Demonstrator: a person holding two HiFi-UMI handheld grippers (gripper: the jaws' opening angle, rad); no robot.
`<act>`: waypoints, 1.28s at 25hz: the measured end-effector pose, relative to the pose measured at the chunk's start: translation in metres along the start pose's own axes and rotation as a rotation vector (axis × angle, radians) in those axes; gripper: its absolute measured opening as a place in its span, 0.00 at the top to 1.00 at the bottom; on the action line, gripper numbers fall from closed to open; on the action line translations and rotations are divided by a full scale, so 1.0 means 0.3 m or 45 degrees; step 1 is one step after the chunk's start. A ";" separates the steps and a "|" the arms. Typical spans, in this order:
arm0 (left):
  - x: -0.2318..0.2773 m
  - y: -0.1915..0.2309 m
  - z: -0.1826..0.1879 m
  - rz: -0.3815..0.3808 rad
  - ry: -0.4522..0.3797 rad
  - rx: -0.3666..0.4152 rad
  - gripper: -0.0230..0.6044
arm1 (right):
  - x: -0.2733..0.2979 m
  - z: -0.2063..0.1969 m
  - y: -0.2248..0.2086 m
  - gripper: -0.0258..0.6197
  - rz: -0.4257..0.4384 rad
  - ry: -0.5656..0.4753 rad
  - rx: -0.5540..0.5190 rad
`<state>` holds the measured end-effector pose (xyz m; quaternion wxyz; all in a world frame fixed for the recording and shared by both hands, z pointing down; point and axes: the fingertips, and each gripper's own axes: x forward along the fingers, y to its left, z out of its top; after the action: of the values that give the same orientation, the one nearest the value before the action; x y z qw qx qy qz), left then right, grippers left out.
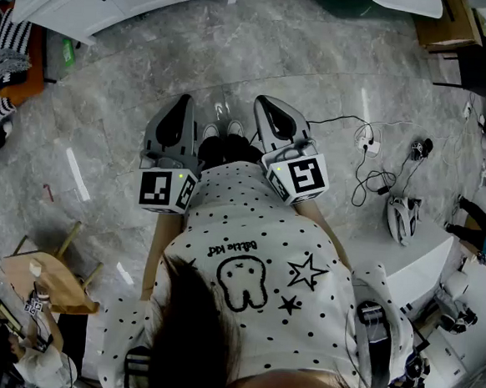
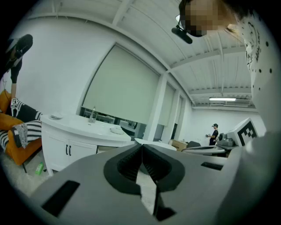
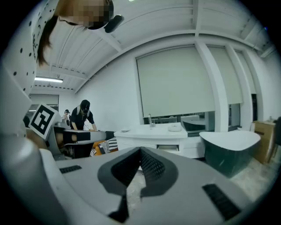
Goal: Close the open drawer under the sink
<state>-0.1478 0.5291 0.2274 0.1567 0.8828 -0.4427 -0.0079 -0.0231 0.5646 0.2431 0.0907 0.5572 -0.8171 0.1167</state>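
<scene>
1. White cabinet with a sink counter is noted across a grey marbled floor, well apart from both tools. A faucet stands upright on the counter.
2. The drawer is seen just under the counter, beside two doors with black handles. Its front appears to stand out from the cabinet face, so it is judged to be open. Its contents cannot be made out from here.
3. The left tool is held close to the body and roughly level. Its jaws are pressed together with nothing between them. It is aimed toward the cabinet.
4. The right tool is held alongside, tipped slightly downward. Its jaws are likewise closed and empty. A dark green tub is seen just beside the cabinet in the right gripper view.
5. Progress: no part of the closing is judged to be done. No contact with the drawer has been made by either tool.
6. Left to do: the floor between person and cabinet is to be crossed. A closed tool is to be set against the drawer front. The front is then to be pushed in until flush with the cabinet face.
7. Caution: the push should be kept square, or the drawer may bind. The tub should be kept clear of on the approach.
</scene>
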 end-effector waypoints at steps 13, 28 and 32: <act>0.026 -0.030 0.026 -0.005 0.001 0.061 0.95 | -0.005 0.004 -0.041 0.94 -0.015 -0.006 -0.016; 0.066 -0.143 0.032 -0.060 -0.013 0.101 0.95 | -0.070 0.000 -0.098 0.94 0.003 -0.033 -0.020; 0.073 -0.170 0.041 -0.069 -0.039 0.110 0.95 | -0.094 0.003 -0.119 0.94 0.018 -0.039 -0.047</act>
<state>-0.0966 0.5370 0.2039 0.1114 0.9001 -0.4211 -0.0066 0.0203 0.5768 0.2375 0.0874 0.5514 -0.8243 0.0937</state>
